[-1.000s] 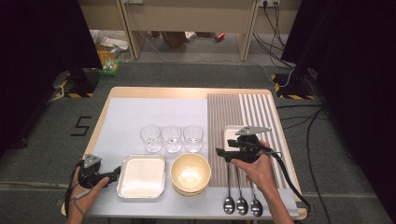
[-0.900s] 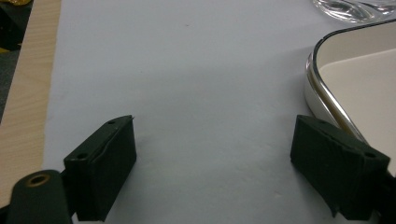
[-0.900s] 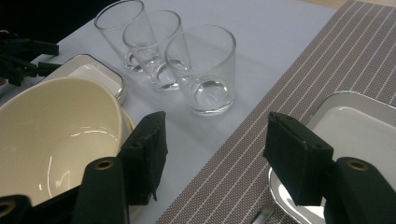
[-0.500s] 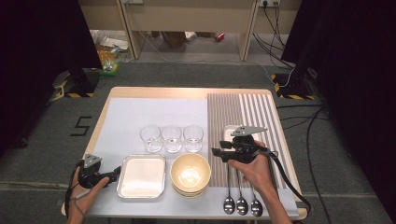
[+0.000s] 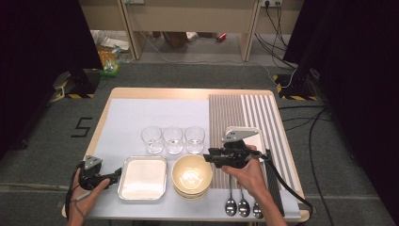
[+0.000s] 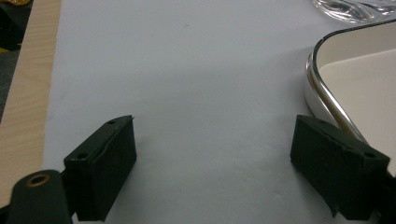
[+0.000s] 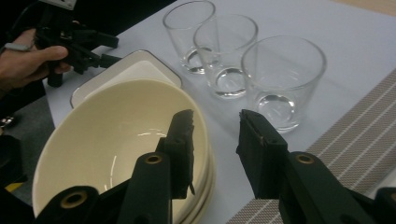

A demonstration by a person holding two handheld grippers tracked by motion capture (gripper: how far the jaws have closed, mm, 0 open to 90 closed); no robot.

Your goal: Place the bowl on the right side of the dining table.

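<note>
Right tongs point(image 7: 215, 123) apart, empty, above stacked bowls point(image 5: 191, 175) rim near three glasses point(image 5: 173, 139). Left tongs point(image 6: 214, 156) wide apart, low over worktop point(image 5: 127, 117) beside my tray point(image 5: 143, 178).

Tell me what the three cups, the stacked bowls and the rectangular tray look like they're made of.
Cups: clear glass, since the table shows through them and their thick bases glint.
Bowls: probably glazed ceramic or melamine, cream and glossy with light reflections inside.
Tray: seemingly metal, with a shiny chrome-like rolled rim; its inside looks matte white.
</note>
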